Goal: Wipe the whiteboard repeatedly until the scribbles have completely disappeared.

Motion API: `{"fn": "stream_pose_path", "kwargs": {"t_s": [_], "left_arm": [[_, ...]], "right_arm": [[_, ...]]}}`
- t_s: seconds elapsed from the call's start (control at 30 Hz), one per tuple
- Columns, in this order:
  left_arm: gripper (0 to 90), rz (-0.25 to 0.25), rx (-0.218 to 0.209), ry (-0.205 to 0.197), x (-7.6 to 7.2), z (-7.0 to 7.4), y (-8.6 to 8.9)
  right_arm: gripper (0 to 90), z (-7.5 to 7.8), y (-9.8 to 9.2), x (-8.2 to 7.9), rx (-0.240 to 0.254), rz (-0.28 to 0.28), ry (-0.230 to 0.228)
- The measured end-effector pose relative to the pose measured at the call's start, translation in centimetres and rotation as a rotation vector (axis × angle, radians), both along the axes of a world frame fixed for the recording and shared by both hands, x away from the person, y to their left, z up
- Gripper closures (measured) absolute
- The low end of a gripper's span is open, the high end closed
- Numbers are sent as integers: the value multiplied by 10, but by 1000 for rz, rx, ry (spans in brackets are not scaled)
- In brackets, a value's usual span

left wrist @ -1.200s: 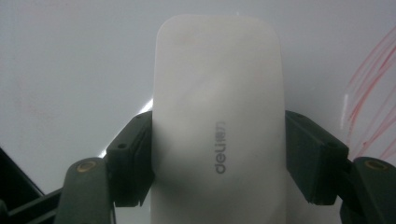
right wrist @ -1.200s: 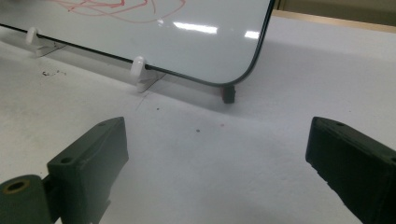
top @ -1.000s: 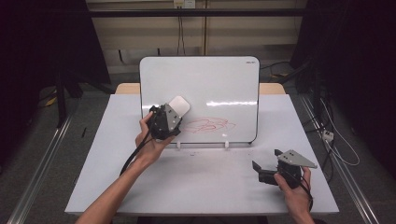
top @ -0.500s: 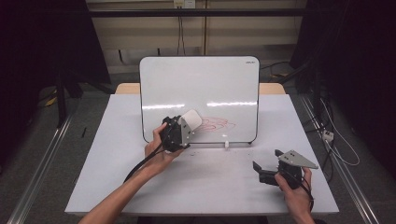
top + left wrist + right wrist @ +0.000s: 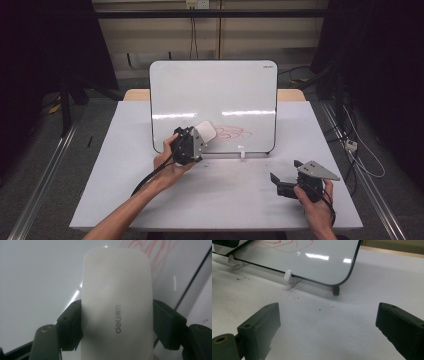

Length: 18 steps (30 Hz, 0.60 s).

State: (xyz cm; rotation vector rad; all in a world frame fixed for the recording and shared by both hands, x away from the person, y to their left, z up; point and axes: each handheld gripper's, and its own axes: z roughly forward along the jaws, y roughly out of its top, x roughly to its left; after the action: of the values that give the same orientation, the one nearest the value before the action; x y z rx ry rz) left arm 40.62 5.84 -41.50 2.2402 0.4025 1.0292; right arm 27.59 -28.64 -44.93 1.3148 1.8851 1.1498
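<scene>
High view: left gripper [image 5: 197, 142] clamps eraser [image 5: 205, 131] on whiteboard [image 5: 215, 95], red scribble [image 5: 234, 133] at its 3 o'clock. Risk: hard push tips the propped board. Right gripper [image 5: 286, 176] agape, idle.

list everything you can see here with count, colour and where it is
whiteboard: 1, white with dark rim, propped upright at the table's far middle
scribble: 1, red, low on the whiteboard
eraser: 1, white, against the board left of the scribble
board feet: 2 seen, white, under the board's lower edge
table: 1, white top
left gripper: 1, black, shut on the eraser
right gripper: 1, black, jaws open, low over the table's near right
</scene>
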Motion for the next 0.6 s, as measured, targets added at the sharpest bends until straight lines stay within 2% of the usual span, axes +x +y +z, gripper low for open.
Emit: {"fn": "stream_pose_path", "kwargs": {"t_s": [0.2, 0.33, 0.37, 0.4, 0.5, 0.53, 0.6], "left_arm": [[310, 45, -50, -12, 19, 20, 8], [311, 88, -115, -7, 33, 35, 19], [311, 104, -146, -5, 35, 37, 22], [310, 111, -159, -4, 37, 38, 25], [310, 137, -155, -27, 34, 35, 21], [311, 158, -171, -23, 33, 34, 19], [310, 159, -170, -19, 32, 34, 17]], "right_arm": [[54, 0, 0, 0, 1, -1, 0], [54, 0, -1, -1, 4, -3, -1], [54, 0, -2, -1, 7, -4, 0], [54, 0, -2, -1, 6, -7, -1], [54, 0, -3, -1, 7, -9, 1], [54, 0, -2, -1, 6, -7, -1], [54, 1, -2, -1, 7, -5, 0]]}}
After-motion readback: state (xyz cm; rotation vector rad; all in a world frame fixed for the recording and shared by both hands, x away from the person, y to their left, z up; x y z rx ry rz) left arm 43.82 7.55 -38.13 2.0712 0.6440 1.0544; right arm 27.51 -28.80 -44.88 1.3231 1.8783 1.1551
